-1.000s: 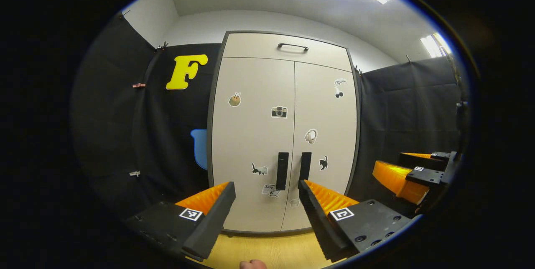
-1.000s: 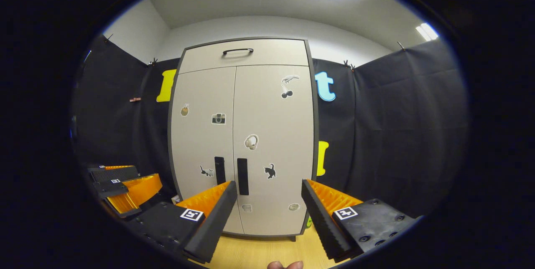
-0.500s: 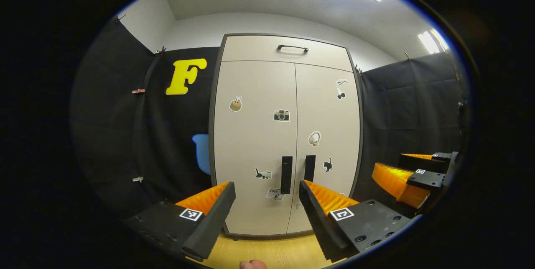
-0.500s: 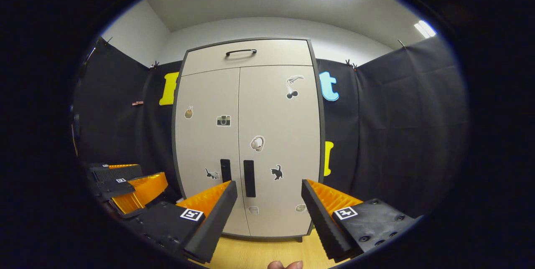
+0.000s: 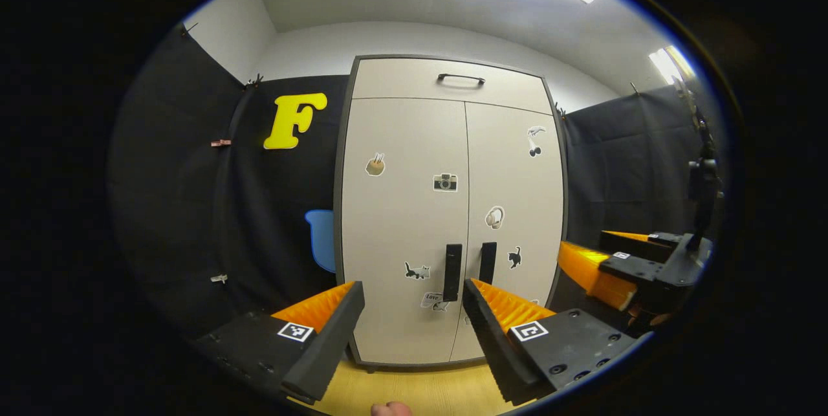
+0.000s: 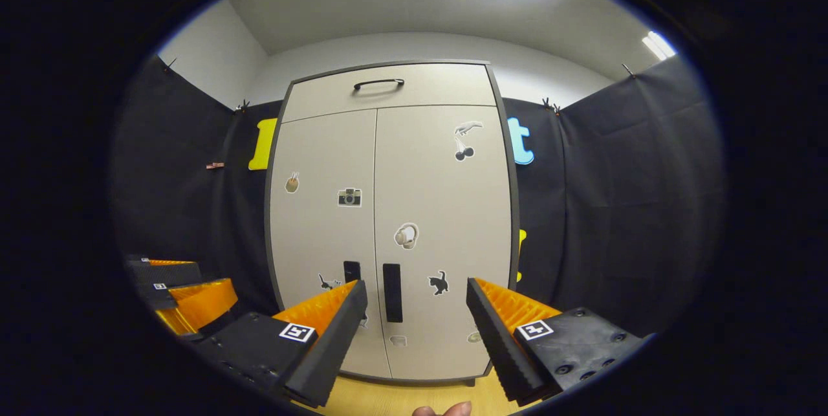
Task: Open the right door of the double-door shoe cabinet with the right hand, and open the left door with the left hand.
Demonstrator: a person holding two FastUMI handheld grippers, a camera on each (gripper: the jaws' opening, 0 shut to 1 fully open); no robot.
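Observation:
A pale double-door shoe cabinet (image 5: 401,209) (image 6: 446,209) stands ahead with both doors closed and stickers on them. The left door's dark vertical handle (image 5: 452,272) (image 6: 352,270) and the right door's handle (image 5: 488,262) (image 6: 392,292) sit either side of the centre seam. My left gripper (image 5: 413,303) is open, some way short of the doors, with the left handle showing between its fingers. My right gripper (image 6: 416,301) is open too, the right handle between its fingers, also at a distance. In the left gripper view the right gripper (image 5: 621,267) hangs off to the right.
A drawer with a dark handle (image 5: 460,78) tops the cabinet. Black cloth walls flank it on both sides. Light wooden floor (image 5: 420,390) lies in front. A fingertip (image 6: 443,410) shows at the bottom edge. A dark stand (image 5: 702,189) rises at the far right.
Both grippers have drifted closer to the cabinet, which looks slightly larger and lower in each view. The right gripper moved forward in the left gripper view. Both stayed open.

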